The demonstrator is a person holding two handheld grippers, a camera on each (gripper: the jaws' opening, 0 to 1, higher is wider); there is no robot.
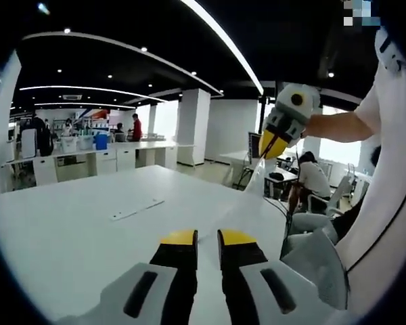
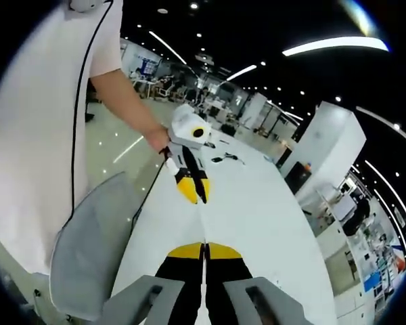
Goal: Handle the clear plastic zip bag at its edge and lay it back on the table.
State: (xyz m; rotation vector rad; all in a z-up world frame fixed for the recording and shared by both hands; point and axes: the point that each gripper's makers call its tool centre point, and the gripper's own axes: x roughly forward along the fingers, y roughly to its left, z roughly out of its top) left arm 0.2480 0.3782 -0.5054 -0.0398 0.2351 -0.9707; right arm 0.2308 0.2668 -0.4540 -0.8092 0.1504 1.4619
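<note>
Your left gripper (image 1: 207, 238) has its yellow-tipped jaws drawn nearly together, with only a thin dark slit between them, and the lower edge of the clear plastic zip bag (image 1: 252, 198) runs into that slit, so the jaws are pinched on it. From there the bag rises as a pale, see-through sheet, stretched taut up and to the right. At its upper end your right gripper (image 1: 271, 145) nips the other edge with its jaws closed, held up above the white table (image 1: 68, 237).

In the right gripper view the same hold reads from the other end: your right gripper (image 2: 204, 252) has its jaws pressed flat together on the bag's edge, and the clear plastic zip bag (image 2: 201, 220) runs as a thin strip straight ahead to your left gripper (image 2: 195, 194), whose yellow tips meet on it. So the bag hangs between your two grippers, clear of the tabletop.

On the table beyond your left gripper lies a flat white strip (image 1: 137, 209), well apart from the bag. A grey chair (image 2: 88, 250) stands just beside the table's near edge, next to your white shirt (image 2: 34, 128). Further off there are white columns (image 1: 193, 126) and white counters (image 1: 88, 157) with people around them.
</note>
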